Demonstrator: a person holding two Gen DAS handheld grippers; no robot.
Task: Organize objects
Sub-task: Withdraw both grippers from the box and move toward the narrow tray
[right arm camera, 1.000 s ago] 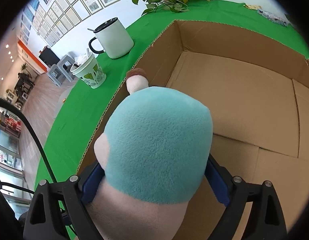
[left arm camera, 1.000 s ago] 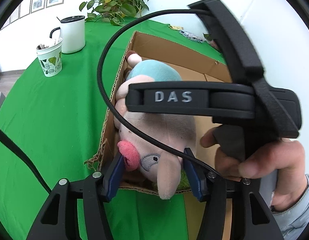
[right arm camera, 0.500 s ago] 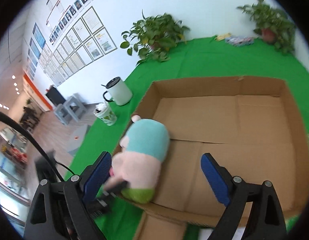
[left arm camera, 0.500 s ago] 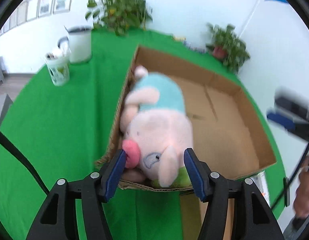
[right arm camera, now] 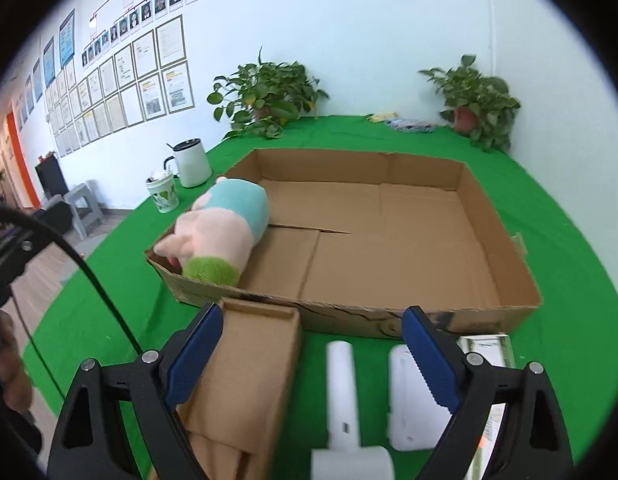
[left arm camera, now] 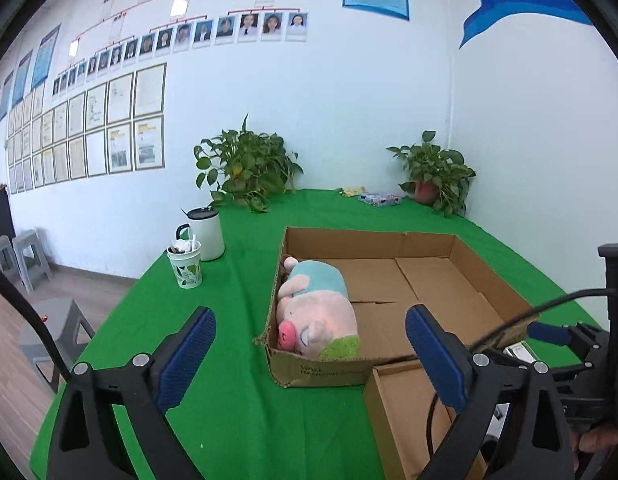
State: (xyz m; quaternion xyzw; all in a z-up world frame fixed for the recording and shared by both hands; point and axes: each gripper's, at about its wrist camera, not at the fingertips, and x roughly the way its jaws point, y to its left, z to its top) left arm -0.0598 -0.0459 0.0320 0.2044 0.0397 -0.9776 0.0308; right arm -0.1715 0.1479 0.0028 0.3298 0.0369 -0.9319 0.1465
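The pink plush pig with a teal shirt and green feet [left arm camera: 315, 322] lies on its side in the near left corner of the large shallow cardboard box [left arm camera: 485, 280], pressed against the left wall, its snout toward the front wall. Both pairs of tongs are held back from the box with nothing between them: the left tongs [left arm camera: 309, 354] are spread wide, and so are the right tongs [right arm camera: 311, 354].

The next item probably comes from the things in front of the box: a white lint roller with a long handle [right arm camera: 343, 392], a white flat plastic case [right arm camera: 409, 400] and a small open brown carton [right arm camera: 245, 376] on the green-covered desk [right arm camera: 569, 220]. A good grasp would centre the roller's handle between the right tongs before closing.

The rest of the box floor is bare. Beyond it stand a leaf-patterned paper cup [left arm camera: 185, 266] holding scraps and a white lidded mug [left arm camera: 207, 234].
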